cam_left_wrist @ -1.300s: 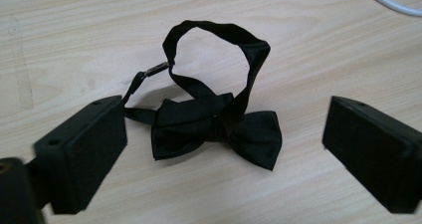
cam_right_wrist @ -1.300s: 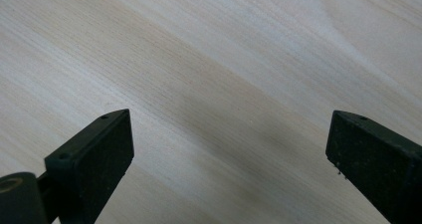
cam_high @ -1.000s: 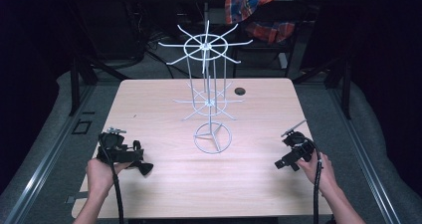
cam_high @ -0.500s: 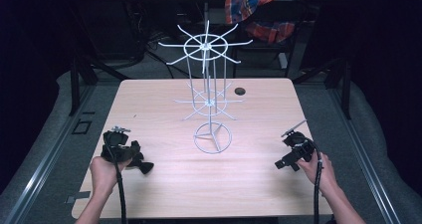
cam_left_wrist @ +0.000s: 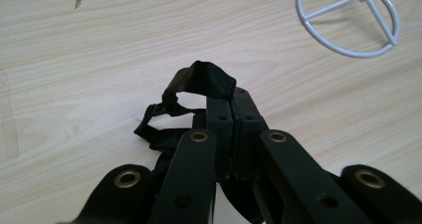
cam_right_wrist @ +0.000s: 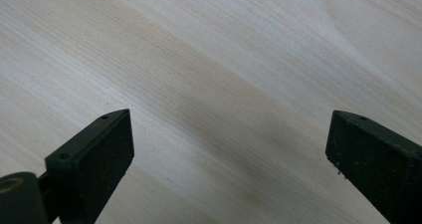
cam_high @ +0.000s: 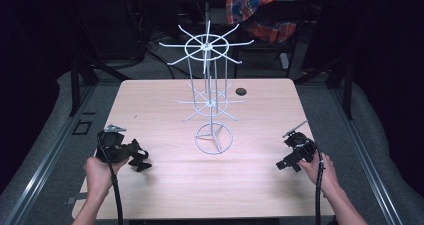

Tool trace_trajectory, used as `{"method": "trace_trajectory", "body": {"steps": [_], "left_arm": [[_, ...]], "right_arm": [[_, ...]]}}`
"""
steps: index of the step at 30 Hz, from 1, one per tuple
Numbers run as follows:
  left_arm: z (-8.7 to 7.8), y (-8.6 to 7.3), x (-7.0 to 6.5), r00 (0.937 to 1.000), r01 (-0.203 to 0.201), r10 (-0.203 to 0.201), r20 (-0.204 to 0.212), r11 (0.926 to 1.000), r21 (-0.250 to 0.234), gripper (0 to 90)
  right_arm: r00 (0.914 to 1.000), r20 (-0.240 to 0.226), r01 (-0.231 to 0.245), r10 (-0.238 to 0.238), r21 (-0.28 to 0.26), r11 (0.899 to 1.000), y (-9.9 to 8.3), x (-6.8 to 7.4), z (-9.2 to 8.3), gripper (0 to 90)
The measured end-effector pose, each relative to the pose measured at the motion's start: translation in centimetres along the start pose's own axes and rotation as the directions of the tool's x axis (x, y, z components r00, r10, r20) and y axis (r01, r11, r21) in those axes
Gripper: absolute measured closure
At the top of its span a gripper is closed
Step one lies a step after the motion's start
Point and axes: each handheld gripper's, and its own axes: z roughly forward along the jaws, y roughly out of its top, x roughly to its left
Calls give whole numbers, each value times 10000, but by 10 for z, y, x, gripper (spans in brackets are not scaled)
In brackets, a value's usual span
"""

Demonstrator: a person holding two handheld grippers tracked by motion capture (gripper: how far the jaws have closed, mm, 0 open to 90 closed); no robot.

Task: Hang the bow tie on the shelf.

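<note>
My two matte black, flat-linked grippers, the left gripper [cam_left_wrist: 230, 107] and the right gripper [cam_right_wrist: 229, 154], carry brass-ringed pivot holes behind the jaws; a black cable [cam_high: 116, 195] trails back from each; my forearms are unsleeved.

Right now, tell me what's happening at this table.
A person holds a gripper in each hand at a wooden table. The left gripper is shut on a black strap lying near the base ring of a white wire rack. The right gripper rests open over bare wood, holding nothing.
</note>
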Motion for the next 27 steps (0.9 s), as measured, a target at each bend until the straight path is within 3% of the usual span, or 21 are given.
{"method": "trace_trajectory", "body": {"steps": [9,10,11,12,13,14,16,27], "left_arm": [[-9,4,-2,9996,-176,181,217,9995,-244,890],[-10,5,-2,9993,-231,237,283,9995,-216,890],[-11,5,-2,9993,-237,245,289,9993,-279,890],[-13,6,-2,9990,-272,281,346,9993,-262,890],[-13,7,-2,9990,-263,275,341,9990,-354,890],[-14,8,-2,9989,-264,279,365,9988,-407,890],[-15,9,-2,9984,-369,382,405,9987,-340,890],[-22,14,-7,9976,-543,577,393,9951,-829,890]], "right_arm": [[10000,-21,-61,61,-59,10000,0,0,0,45],[9995,-31,-328,327,-415,9986,-2,2,1,45],[9995,-31,-328,327,-415,9986,-2,2,1,45],[10000,60,71,-72,65,10000,0,-1,-2,45],[9999,80,141,-143,151,9998,0,-1,-3,45],[9997,66,-235,237,-276,9993,-2,1,0,45],[10000,38,-39,39,-61,10000,-1,0,-2,45],[10000,25,-46,47,-118,9999,-1,2,-4,45]]}}
